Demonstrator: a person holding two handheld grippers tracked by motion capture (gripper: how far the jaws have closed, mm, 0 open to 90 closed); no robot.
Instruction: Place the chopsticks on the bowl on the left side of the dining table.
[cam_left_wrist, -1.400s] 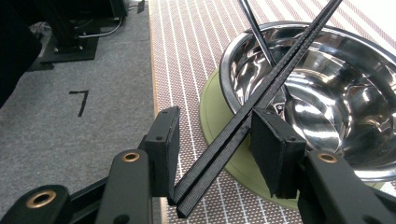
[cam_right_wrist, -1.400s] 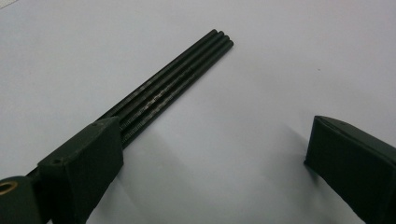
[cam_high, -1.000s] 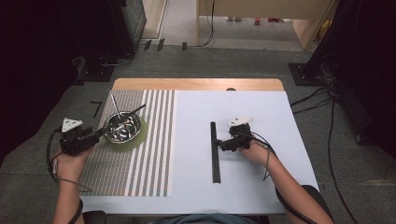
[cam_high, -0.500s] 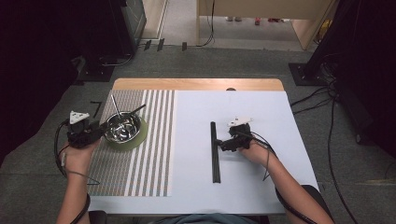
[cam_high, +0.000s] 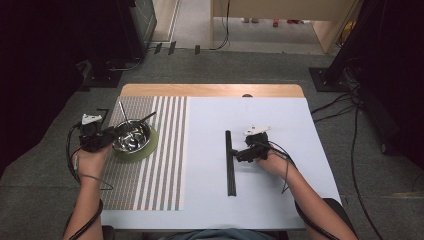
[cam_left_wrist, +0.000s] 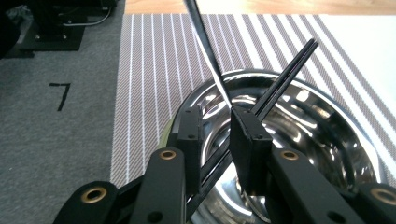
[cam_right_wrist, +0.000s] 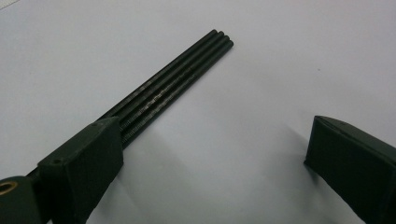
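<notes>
left hand-held gripper (cam_left_wrist: 219, 135) jaws closing around chopsticks (cam_left_wrist: 285, 79); chopsticks slant up-right over bowl (cam_left_wrist: 322, 135)

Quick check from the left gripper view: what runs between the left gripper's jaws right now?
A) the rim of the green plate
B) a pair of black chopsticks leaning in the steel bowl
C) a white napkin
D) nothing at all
B: in the left gripper view the black chopsticks pass between the jaws of the left gripper, which have just been closing, and lean over the steel bowl.
</notes>
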